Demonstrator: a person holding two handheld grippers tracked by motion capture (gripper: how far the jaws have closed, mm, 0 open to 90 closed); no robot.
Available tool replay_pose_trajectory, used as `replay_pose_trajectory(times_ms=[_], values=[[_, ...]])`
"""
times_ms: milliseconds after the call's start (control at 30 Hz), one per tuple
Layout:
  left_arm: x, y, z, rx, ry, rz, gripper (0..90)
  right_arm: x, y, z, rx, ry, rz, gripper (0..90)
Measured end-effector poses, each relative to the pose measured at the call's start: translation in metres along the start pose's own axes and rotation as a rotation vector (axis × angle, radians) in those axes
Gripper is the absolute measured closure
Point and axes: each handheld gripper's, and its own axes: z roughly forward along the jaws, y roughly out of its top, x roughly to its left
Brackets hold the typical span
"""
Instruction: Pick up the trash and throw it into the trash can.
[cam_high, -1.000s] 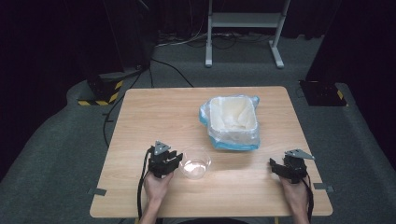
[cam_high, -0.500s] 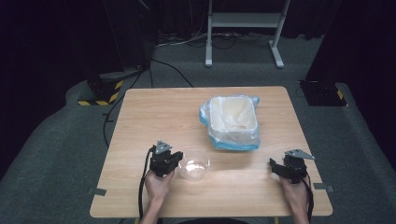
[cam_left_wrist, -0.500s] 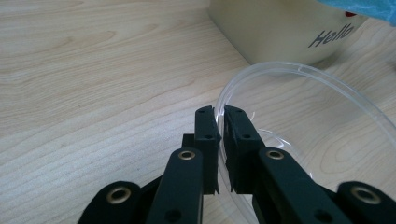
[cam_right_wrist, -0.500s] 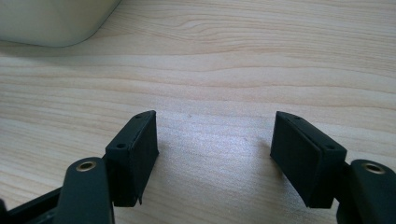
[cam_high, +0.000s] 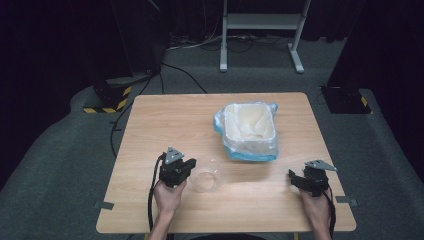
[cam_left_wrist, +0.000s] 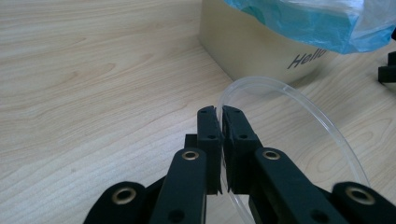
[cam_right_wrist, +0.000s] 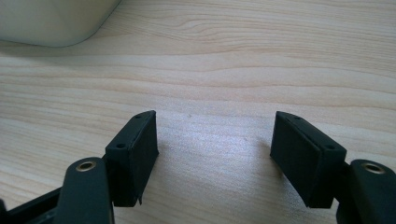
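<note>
A clear plastic cup (cam_high: 206, 176) stands on the wooden table (cam_high: 165, 120) near its front edge. My left gripper (cam_high: 191, 170) has just been closing and is shut on the cup's near rim. In the left gripper view the left gripper (cam_left_wrist: 219, 112) pinches the thin clear wall of the cup (cam_left_wrist: 261, 79) between its jaws. My right gripper (cam_high: 293, 179) rests on the table at the front right, open. In the right gripper view the right gripper (cam_right_wrist: 215, 140) has only bare wood between its jaws.
A beige bin (cam_high: 250, 131) lined with a blue plastic bag (cam_left_wrist: 303, 23) stands behind the cup, right of the table's middle. A metal stand (cam_high: 260, 22) and cables lie on the floor beyond the table.
The left gripper's jaws have closed onto the cup's rim. The right hand and the bin have stayed where they were.
</note>
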Motion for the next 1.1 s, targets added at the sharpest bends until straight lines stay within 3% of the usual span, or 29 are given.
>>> replay_pose_trajectory(times_ms=[400,533,1100], values=[[-0.005,0.019,-0.002,-0.015,-0.034,0.049,86.2,0.000,0.000,0.000,0.001,0.000,0.002,31.3],[-0.006,0.027,-0.003,-0.032,-0.064,0.034,86.2,0.000,0.000,0.000,0.001,0.001,0.002,31.2],[-0.003,0.055,-0.010,-0.064,-0.106,0.010,86.2,-0.001,0.000,0.000,0.001,0.010,-0.002,30.0]])
